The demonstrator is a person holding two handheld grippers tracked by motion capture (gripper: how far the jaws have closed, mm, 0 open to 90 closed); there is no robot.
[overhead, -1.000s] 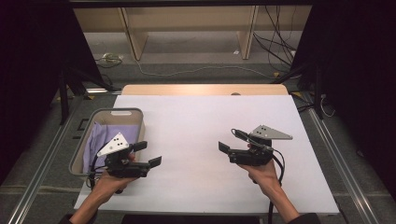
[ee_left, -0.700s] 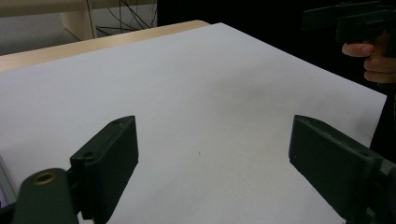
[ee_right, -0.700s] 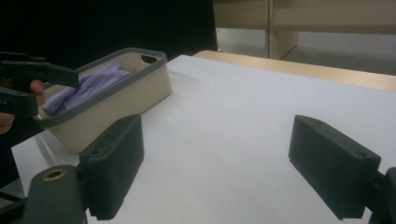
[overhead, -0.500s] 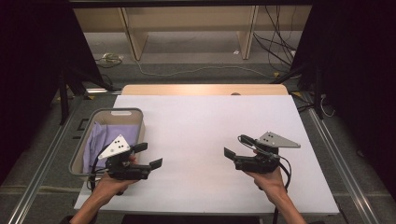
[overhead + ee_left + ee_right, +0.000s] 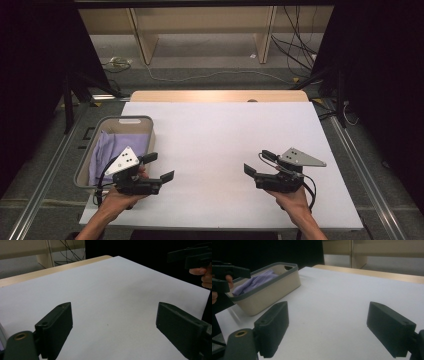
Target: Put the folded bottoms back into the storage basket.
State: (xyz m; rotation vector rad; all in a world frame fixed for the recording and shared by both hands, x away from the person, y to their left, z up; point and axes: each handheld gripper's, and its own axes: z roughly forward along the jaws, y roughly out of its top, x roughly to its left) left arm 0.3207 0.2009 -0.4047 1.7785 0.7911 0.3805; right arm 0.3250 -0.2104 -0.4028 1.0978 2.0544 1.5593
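Observation:
My left gripper (image 5: 159, 167) hovers low over the white table (image 5: 215, 135) at its front left, just right of a beige basket (image 5: 125, 121). Its jaws stand wide apart with nothing between them, as the left gripper view (image 5: 113, 312) confirms. My right gripper (image 5: 257, 162) is at the front right, pointing left across the table, jaws also wide and empty (image 5: 328, 310). A purple cloth (image 5: 107, 150) lies bunched inside the basket (image 5: 272, 290), where it shows as a soft heap (image 5: 254, 281).
A strip of wooden tabletop (image 5: 215, 95) shows beyond the white sheet. Behind it are shelf legs and loose cables on the floor (image 5: 200, 75). Metal rails (image 5: 365, 170) run along both sides of the table. Dark curtains flank the scene.
The right hand has drawn its gripper toward the table's front edge and slightly right. The left gripper has stayed where it was, jaws still wide.

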